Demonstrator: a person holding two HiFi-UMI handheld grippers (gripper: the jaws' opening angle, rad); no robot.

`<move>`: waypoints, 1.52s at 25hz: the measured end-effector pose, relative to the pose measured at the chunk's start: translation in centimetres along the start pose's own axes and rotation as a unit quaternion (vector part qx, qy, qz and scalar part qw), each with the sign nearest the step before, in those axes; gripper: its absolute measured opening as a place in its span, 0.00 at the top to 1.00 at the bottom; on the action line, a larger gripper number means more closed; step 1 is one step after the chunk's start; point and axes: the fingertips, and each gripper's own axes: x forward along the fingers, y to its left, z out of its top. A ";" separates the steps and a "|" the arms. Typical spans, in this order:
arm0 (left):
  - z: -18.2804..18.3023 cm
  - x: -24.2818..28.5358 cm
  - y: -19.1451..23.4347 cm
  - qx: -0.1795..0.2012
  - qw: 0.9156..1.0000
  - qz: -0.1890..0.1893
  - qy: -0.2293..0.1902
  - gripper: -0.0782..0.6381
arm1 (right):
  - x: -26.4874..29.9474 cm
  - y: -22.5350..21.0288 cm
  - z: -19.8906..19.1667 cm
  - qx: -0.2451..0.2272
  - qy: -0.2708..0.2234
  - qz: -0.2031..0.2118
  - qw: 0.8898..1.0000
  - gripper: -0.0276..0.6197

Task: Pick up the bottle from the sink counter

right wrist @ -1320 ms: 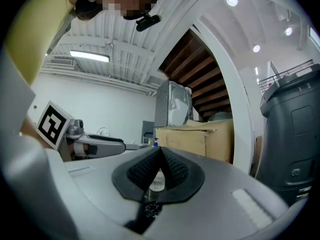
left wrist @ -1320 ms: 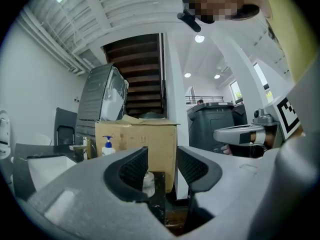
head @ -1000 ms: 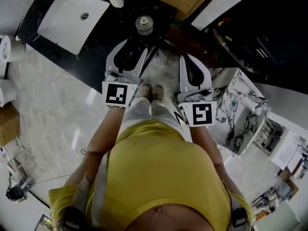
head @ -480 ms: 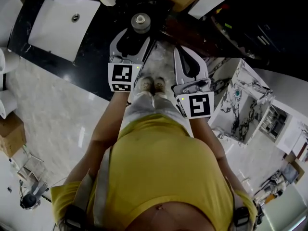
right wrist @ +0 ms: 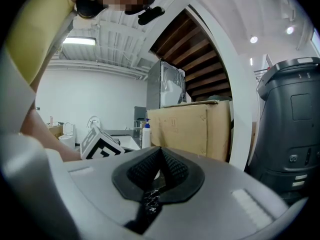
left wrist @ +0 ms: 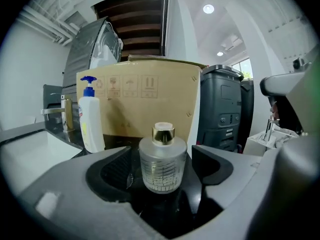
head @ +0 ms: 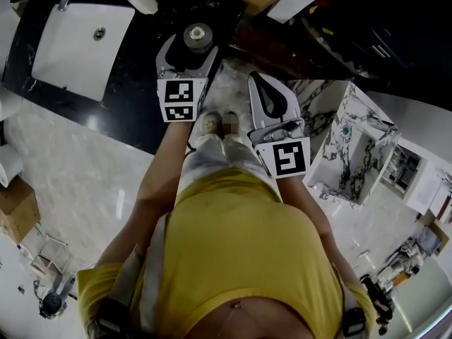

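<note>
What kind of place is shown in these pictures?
Probably a washroom area, perhaps a mock-up: a white sink set in a black counter, a pump soap bottle, and a cardboard box behind.

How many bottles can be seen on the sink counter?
2. A frosted glass bottle with a gold cap stands between the opening jaws of the left gripper. A white pump bottle stands beside the sink. Others may be hidden.

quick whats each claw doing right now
Left claw: opening, not gripping; the frosted glass bottle with a gold cap stands between its jaws.
Right claw: shut, holding nothing.
</note>
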 end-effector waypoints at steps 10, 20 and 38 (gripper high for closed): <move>-0.1 2.4 -0.2 0.002 0.999 -0.023 0.025 0.41 | 0.1 -0.3 -0.3 -0.004 0.010 -0.003 1.000 0.96; 2.1 0.9 -1.6 0.027 0.998 -0.060 0.005 0.42 | 0.3 -0.1 0.2 -0.010 0.002 0.001 1.000 0.96; 12.6 -8.9 -4.6 0.036 0.997 -0.033 -0.060 0.42 | -2.6 -2.9 3.3 -0.047 -0.046 -0.037 0.997 0.96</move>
